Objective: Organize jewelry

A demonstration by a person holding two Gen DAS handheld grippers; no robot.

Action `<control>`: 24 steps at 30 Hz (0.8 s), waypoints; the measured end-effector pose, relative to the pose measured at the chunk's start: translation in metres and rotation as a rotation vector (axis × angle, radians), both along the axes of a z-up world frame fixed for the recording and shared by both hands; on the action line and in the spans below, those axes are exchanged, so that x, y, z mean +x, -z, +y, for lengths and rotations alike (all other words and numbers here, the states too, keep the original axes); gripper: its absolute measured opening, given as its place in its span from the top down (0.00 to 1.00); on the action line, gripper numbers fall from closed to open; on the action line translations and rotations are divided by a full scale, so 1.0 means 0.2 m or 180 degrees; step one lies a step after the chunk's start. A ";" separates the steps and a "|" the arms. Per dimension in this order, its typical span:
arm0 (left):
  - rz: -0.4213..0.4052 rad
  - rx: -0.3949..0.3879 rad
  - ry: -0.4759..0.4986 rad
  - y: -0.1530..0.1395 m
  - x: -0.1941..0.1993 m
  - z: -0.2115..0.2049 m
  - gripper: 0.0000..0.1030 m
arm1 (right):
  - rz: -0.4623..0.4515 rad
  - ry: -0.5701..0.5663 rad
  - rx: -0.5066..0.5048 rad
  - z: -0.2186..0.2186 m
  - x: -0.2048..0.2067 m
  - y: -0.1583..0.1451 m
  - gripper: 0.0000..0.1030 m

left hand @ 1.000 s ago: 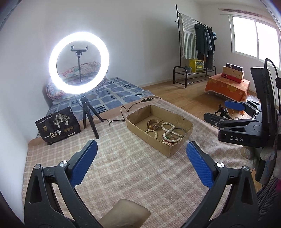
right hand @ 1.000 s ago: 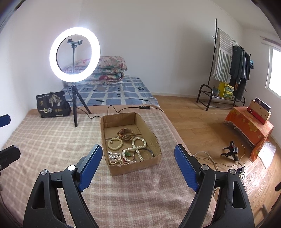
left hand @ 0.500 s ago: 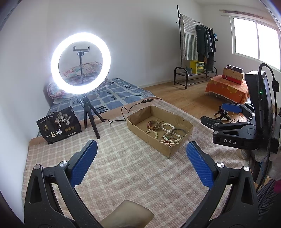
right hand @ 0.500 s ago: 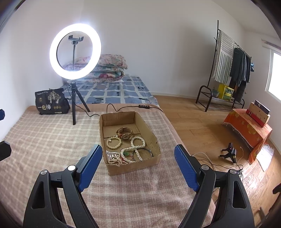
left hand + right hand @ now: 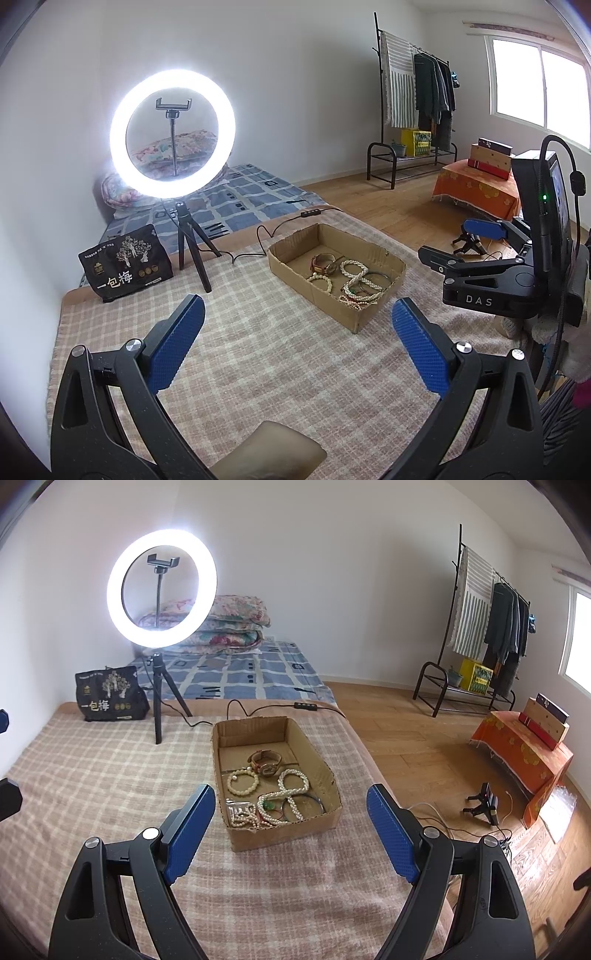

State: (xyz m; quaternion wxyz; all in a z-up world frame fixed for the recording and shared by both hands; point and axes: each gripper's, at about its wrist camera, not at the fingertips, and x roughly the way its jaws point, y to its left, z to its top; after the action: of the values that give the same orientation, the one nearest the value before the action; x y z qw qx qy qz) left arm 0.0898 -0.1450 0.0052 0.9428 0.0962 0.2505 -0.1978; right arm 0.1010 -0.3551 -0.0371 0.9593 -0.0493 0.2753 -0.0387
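Observation:
An open cardboard box (image 5: 284, 836) sits on the checked blanket (image 5: 92, 775). It holds pearl necklaces (image 5: 291, 790), a cream bead bracelet (image 5: 242, 782), a watch (image 5: 265, 762) and a thin dark bangle (image 5: 314, 805). My right gripper (image 5: 291, 794) hovers just short of the box's near end, open, with nothing between its blue pads. My left gripper (image 5: 297, 308) is open too and holds nothing; the box (image 5: 354, 314) lies ahead of it, slightly to the right. In the left wrist view the right gripper (image 5: 454, 243) shows at the right, beside the box.
A lit ring light on a tripod (image 5: 171, 133) stands behind the box, its cable (image 5: 280, 229) running past the box's far end. A black bag (image 5: 125, 266) leans at the blanket's far left. Wooden floor, a clothes rack (image 5: 476, 627) and an orange-covered stand (image 5: 524, 753) lie to the right.

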 end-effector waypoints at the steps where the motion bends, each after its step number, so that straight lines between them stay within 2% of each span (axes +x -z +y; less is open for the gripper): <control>1: 0.0001 0.0001 0.0003 0.00 0.00 0.00 0.00 | 0.0001 0.0005 0.0001 0.00 0.00 0.00 0.18; 24: 0.0077 -0.0027 0.0031 -0.01 -0.02 0.00 0.00 | 0.0019 0.0015 -0.0040 0.00 0.00 0.00 0.18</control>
State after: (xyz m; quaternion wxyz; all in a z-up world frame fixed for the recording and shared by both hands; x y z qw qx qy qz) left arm 0.0860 -0.1456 0.0070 0.9392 0.0910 0.2605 -0.2046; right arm 0.1007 -0.3558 -0.0378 0.9581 -0.0548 0.2780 -0.0426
